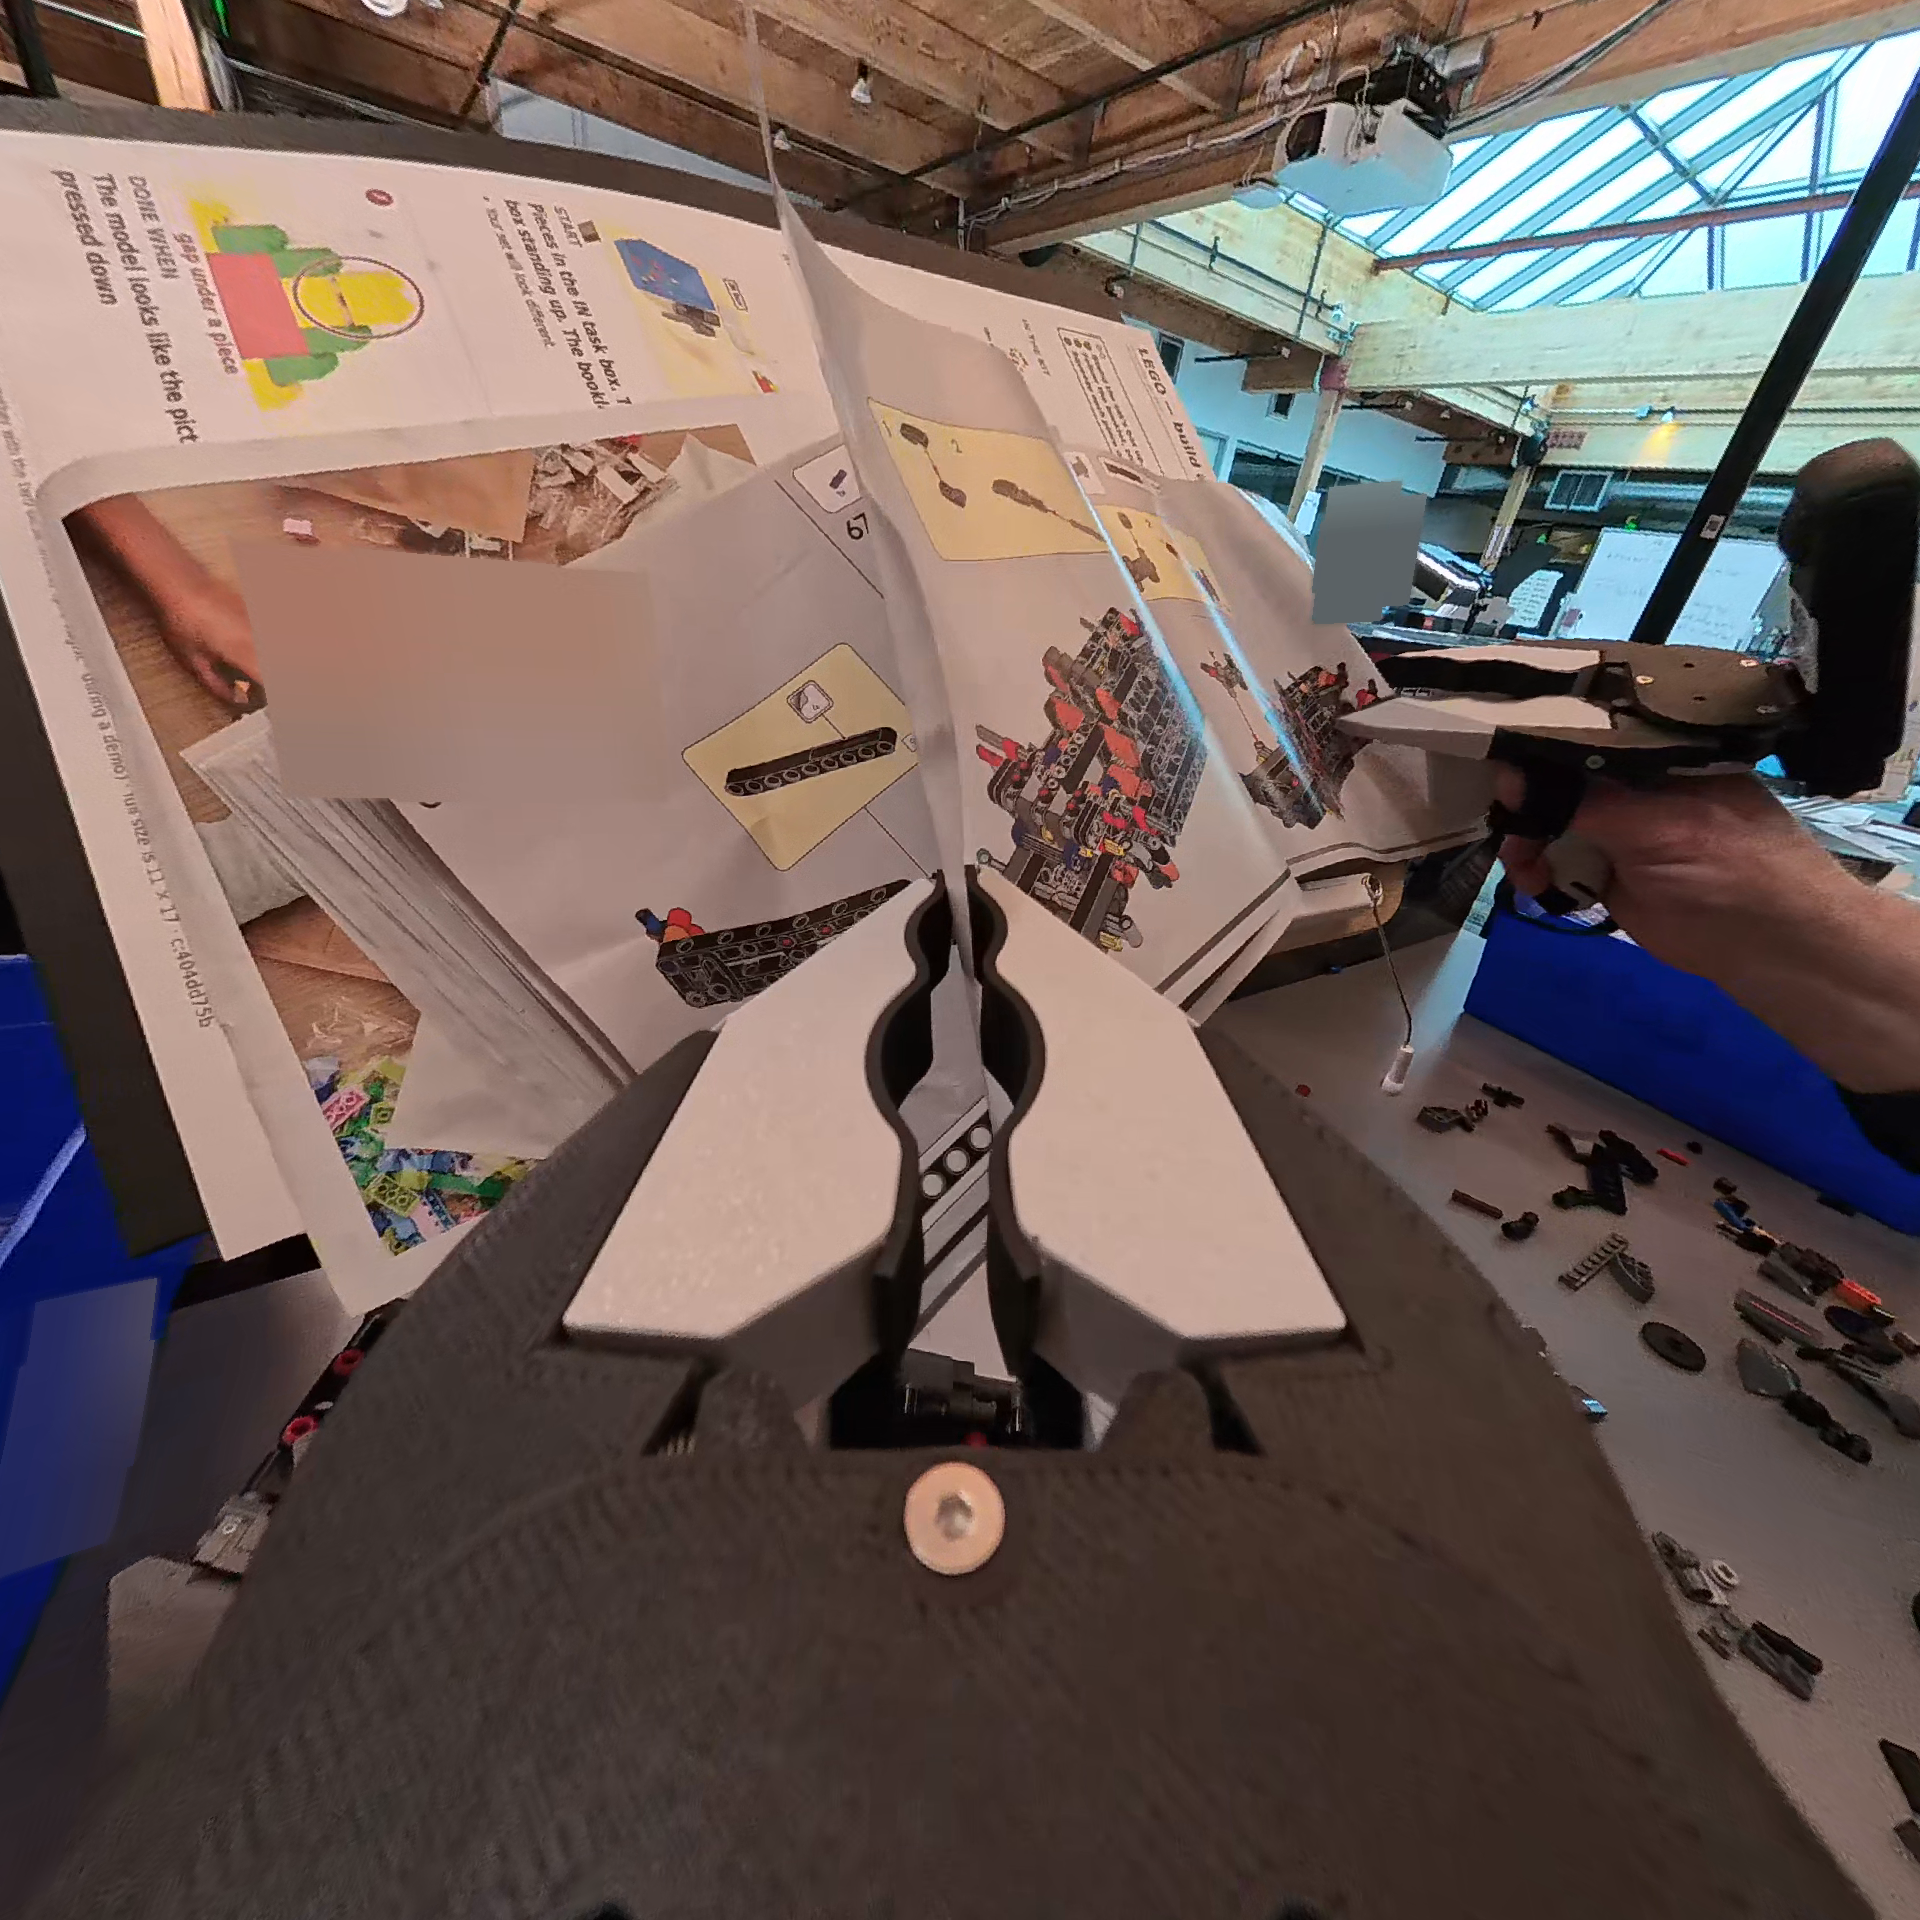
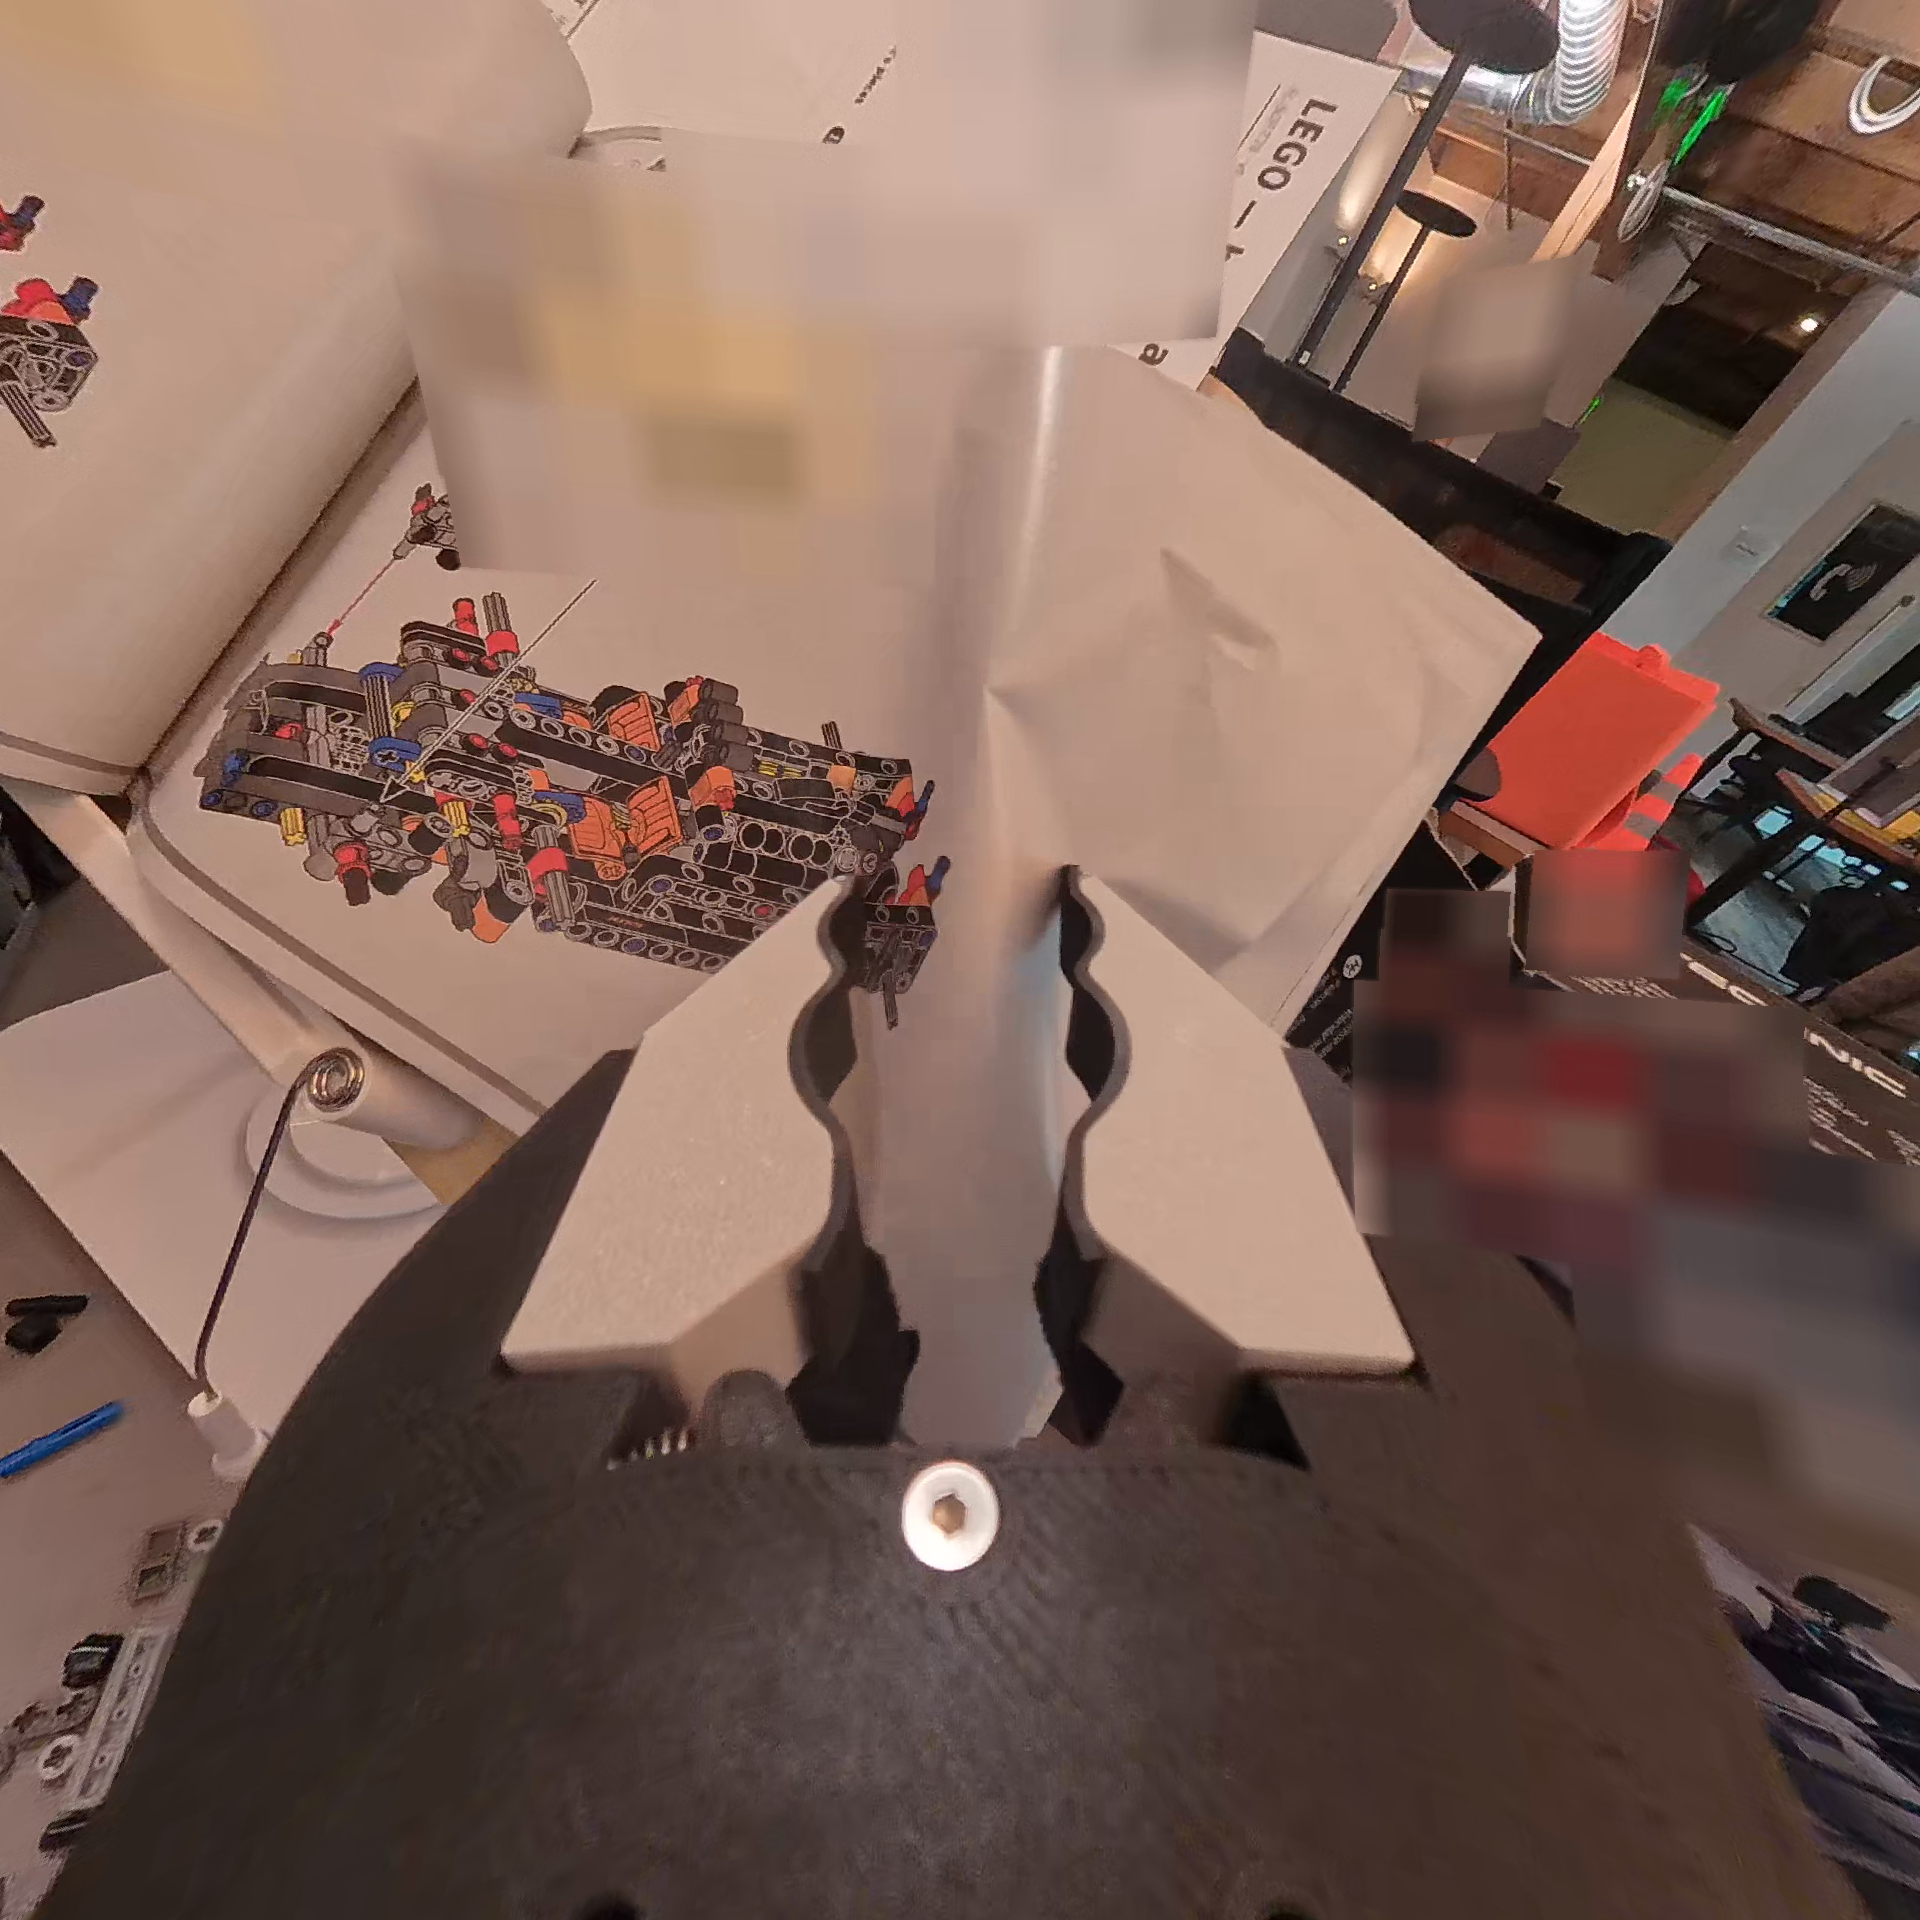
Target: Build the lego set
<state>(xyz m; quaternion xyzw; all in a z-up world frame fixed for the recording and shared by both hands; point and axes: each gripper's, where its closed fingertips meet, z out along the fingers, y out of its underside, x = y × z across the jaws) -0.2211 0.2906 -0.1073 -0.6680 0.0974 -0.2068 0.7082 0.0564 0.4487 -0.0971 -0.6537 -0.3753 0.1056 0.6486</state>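
Observation:
The instruction booklet point(image 1: 1101, 665) stands open against a printed sheet point(image 1: 312, 416). My left gripper point(image 1: 956, 891) is shut on the lower edge of one booklet page point(image 1: 914, 540), which stands up edge-on between its fingertips. My right gripper point(image 1: 1351, 691), held by a hand point(image 1: 1683, 883), reaches the booklet's right-hand pages. In the right wrist view the right gripper point(image 2: 956, 894) is open, with a bowed grey page point(image 2: 997, 644) running up through the gap between its jaws. A drawing of the model point(image 2: 540, 790) shows on the page to its left.
Several loose dark Lego pieces point(image 1: 1683, 1288) lie on the grey table at the right. A blue bin point(image 1: 1662, 1029) stands behind them, another point(image 1: 42, 1143) at the left. A white stand point(image 2: 343, 1132) with a cord props the booklet. Small parts point(image 2: 94, 1704) lie near the front left. There is about 35 centimetres between the tips of the two grippers.

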